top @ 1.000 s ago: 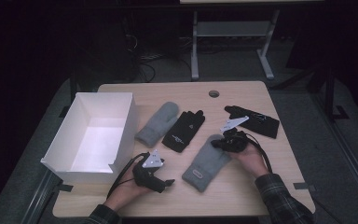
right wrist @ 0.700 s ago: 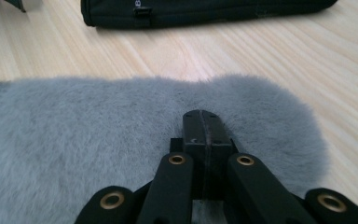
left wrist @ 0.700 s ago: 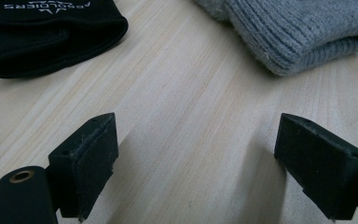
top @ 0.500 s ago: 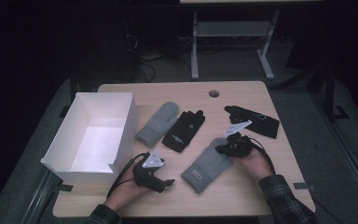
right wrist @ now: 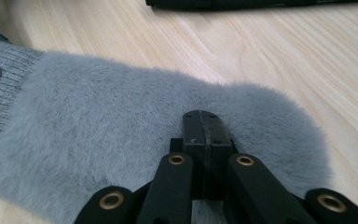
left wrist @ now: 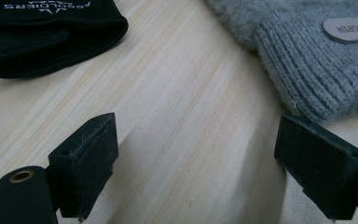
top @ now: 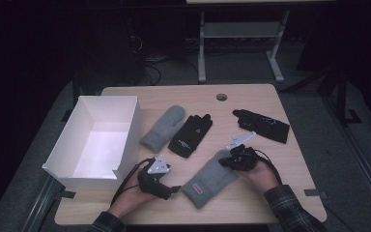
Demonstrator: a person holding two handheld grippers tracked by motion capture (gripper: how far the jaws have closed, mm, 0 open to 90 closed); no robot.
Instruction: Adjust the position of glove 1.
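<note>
Grey mitten [top: 211,176]: fuzzy pile body, ribbed knit cuff with small oval label, lying flat near the table's [top: 251,96] front edge. Right gripper [right wrist: 206,128], jaws pressed together, rests on its fuzzy end; left gripper [left wrist: 196,154], jaws wide apart, sits over pale woodgrain beside the cuff

my table [top: 270,191] is pale wood with rounded corners and a small round hole [top: 221,96] near its far edge. on my left sits an open white box [top: 128,130], hanging past the table's left edge. beside it lies a grey mitten [top: 164,127], then a black glove [top: 192,135] with white print. another black glove [top: 263,125] lies far right. a second grey mitten [top: 207,180] lies near me.
</note>
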